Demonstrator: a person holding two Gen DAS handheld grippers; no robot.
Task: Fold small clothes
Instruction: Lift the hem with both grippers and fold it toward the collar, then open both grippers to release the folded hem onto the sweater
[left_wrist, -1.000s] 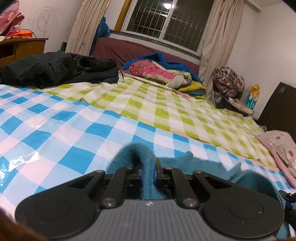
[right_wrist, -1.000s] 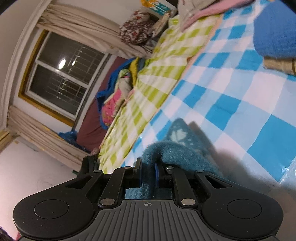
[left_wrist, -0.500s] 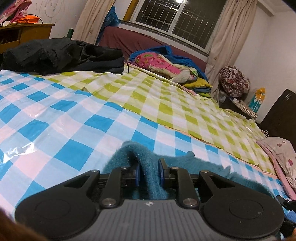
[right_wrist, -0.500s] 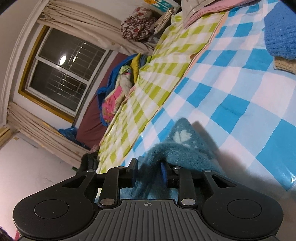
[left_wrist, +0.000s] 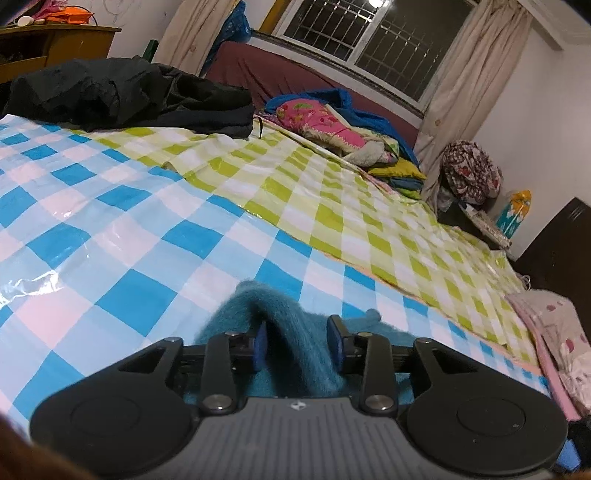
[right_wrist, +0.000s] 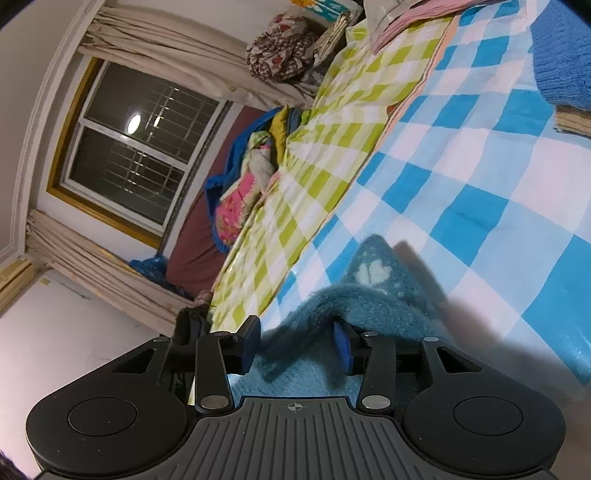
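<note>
A small fuzzy teal garment (left_wrist: 295, 325) lies on the blue-and-white checked sheet (left_wrist: 110, 236). My left gripper (left_wrist: 297, 343) is open, its blue pads spread on either side of a raised fold of the garment. In the right wrist view the same teal garment (right_wrist: 369, 295), with a pale heart motif, lies bunched in front of my right gripper (right_wrist: 295, 345), which is also open with the cloth loose between its pads.
A green-and-white checked sheet (left_wrist: 332, 199) covers the far bed half. A black jacket (left_wrist: 129, 96) lies at far left, a pile of colourful bedding (left_wrist: 332, 125) under the window. A folded blue knit (right_wrist: 565, 55) and pink clothes (left_wrist: 561, 332) lie at the right.
Both grippers have opened: the pads that pinched the teal garment a second ago now stand apart and the cloth has slumped between them.
</note>
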